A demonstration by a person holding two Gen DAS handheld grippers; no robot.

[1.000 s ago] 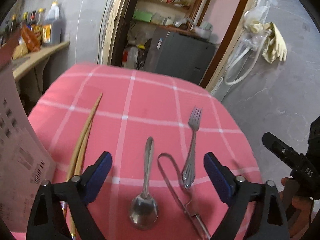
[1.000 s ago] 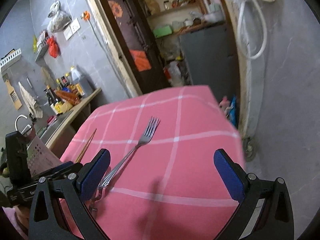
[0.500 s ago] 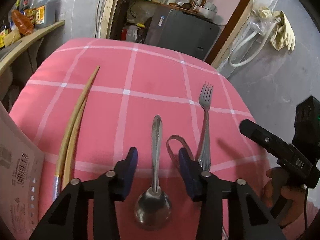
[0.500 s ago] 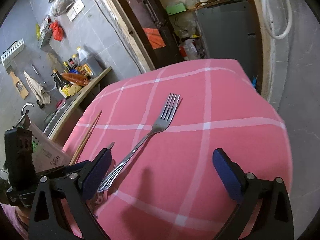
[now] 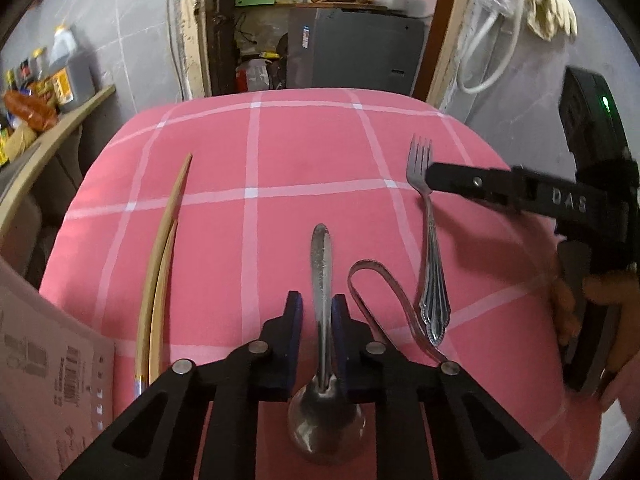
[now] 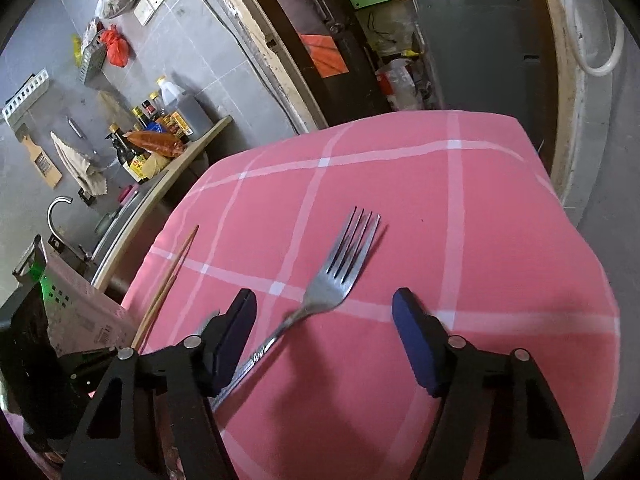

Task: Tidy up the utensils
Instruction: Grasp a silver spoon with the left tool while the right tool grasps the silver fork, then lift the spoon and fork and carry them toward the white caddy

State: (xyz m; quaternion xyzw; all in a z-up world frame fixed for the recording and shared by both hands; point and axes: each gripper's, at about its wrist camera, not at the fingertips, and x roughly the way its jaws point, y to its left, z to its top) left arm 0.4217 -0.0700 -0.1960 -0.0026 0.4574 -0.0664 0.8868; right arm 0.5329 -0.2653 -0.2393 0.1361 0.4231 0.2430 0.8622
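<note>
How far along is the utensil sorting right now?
Nothing looks sorted yet. In hand: the left gripper has just closed on the spoon handle, and the right gripper, jaws closing but still apart, straddles the fork. Left: the chopsticks and the bent metal strip still lie on the pink cloth.

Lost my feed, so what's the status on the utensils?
Left gripper just closed on spoon. Right gripper closing, open around fork. Nothing in the way.
</note>
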